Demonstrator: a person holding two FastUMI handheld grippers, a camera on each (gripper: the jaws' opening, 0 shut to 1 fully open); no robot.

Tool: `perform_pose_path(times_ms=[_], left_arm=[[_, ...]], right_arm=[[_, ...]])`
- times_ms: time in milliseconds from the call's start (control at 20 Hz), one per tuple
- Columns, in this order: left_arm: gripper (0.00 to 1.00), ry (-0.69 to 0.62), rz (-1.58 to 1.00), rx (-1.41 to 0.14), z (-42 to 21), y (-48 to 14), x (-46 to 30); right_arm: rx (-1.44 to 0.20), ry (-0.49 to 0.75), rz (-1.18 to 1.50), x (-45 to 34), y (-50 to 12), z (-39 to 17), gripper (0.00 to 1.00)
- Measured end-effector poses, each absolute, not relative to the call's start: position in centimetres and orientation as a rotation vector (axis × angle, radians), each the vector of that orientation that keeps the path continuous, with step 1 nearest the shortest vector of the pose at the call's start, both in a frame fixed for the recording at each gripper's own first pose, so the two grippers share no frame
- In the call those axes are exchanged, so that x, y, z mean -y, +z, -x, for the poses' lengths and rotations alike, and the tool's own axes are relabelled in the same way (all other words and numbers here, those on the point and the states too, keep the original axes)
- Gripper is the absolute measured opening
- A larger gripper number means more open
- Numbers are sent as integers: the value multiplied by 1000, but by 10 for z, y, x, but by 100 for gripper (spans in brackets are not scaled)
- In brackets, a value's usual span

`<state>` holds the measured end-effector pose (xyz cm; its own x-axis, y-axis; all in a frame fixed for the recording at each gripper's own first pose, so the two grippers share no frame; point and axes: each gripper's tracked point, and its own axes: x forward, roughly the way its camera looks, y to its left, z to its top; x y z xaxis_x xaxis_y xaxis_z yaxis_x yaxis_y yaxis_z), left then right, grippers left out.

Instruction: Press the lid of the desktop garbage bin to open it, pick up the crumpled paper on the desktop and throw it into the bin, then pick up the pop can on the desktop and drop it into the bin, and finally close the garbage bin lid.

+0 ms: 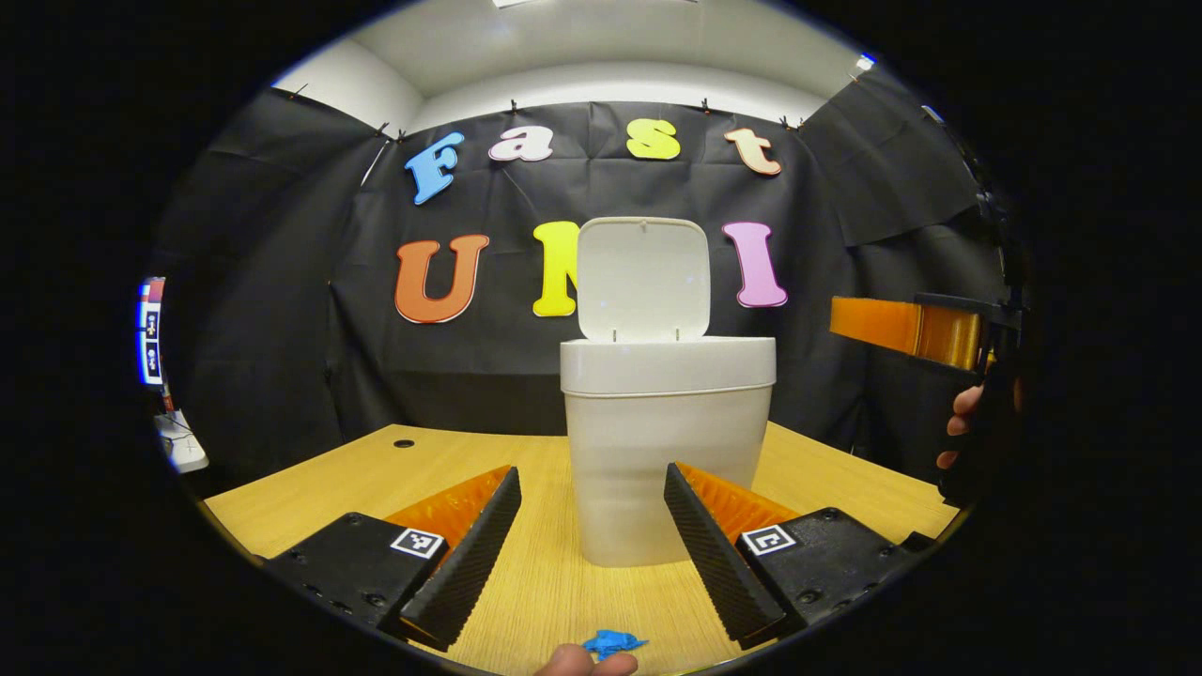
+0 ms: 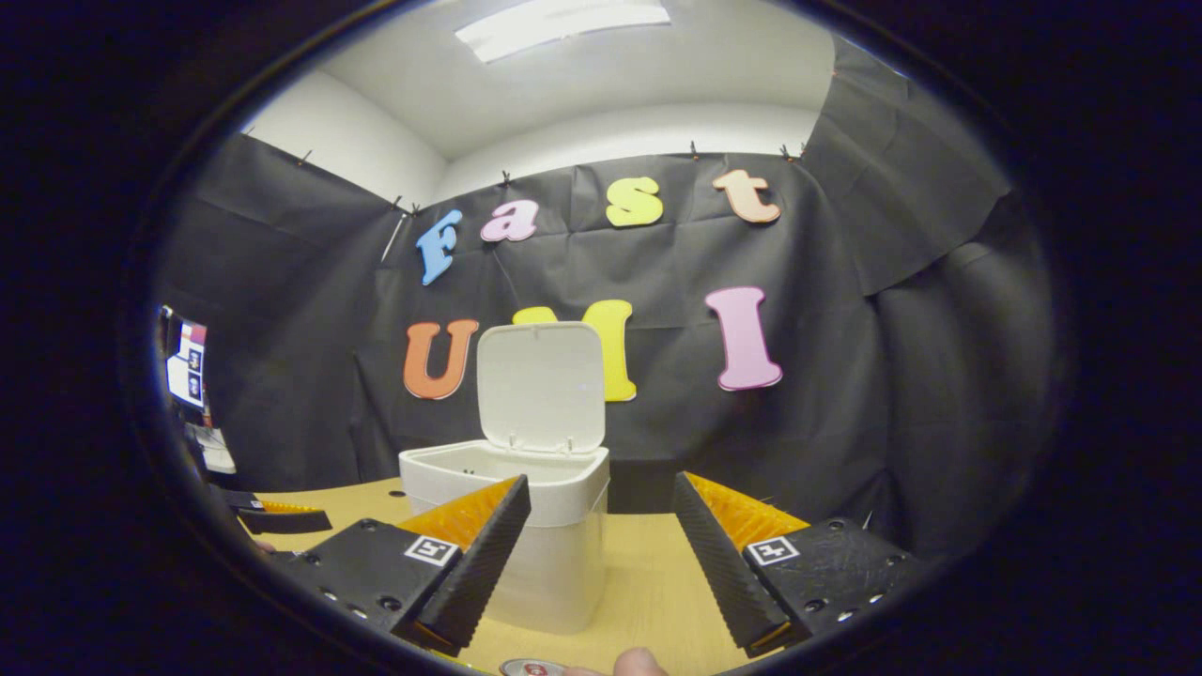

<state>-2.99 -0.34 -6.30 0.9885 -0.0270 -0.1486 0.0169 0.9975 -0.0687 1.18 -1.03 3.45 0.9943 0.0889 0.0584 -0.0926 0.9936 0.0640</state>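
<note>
- The crumpled paper (image 1: 614, 643) sits at the left gripper view's bottom edge, a fingertip (image 1: 587, 662) hiding its lower part.
- The pop can (image 2: 532, 668) shows just its top rim, cut off at the bottom of the right gripper view.
- The bin (image 2: 526, 526) has its inside too shadowed to tell the contents.
- The other gripper (image 1: 916, 330) is cut off at the right rim; its jaws cannot be judged.

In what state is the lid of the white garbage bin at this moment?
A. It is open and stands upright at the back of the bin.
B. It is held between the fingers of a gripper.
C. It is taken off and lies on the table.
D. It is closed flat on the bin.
A: the lid stands upright behind the rim of the garbage bin, and no gripper touches it.
</note>
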Motion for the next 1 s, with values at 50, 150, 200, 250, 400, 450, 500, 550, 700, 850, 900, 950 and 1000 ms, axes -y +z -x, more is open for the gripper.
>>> perform_pose_path(times_ms=[50,150,200,250,400,450,500,550,700,850,900,950,1000], left_arm=[[99,-28,71,-163,33,-69,5],[99,-47,83,-198,40,-85,10],[99,-53,90,-221,45,-96,12],[99,-62,95,-254,50,-109,14],[99,-80,93,-334,68,-140,19],[99,-85,89,-354,73,-148,21],[99,-90,87,-370,75,-155,22],[99,-97,87,-385,78,-162,24],[99,-106,105,-424,84,-179,26],[99,-99,107,-455,86,-192,22],[100,-96,110,-471,88,-199,21],[99,-92,115,-488,89,-204,21],[99,-89,114,-506,90,-210,22]], right_arm=[[51,91,-73,11,30,-9,95],[46,86,-74,16,21,-2,95],[45,77,-69,21,17,2,95],[45,61,-61,26,11,5,95],[44,16,-28,38,-9,17,95],[37,9,-25,41,-17,20,95],[28,5,-27,43,-23,23,95],[20,-2,-29,47,-29,26,98],[-7,-33,-37,62,-42,28,95],[-32,-53,-68,74,-53,29,95],[-42,-57,-74,77,-57,28,95],[-50,-64,-77,79,-62,29,95],[-55,-70,-80,82,-65,30,96]])
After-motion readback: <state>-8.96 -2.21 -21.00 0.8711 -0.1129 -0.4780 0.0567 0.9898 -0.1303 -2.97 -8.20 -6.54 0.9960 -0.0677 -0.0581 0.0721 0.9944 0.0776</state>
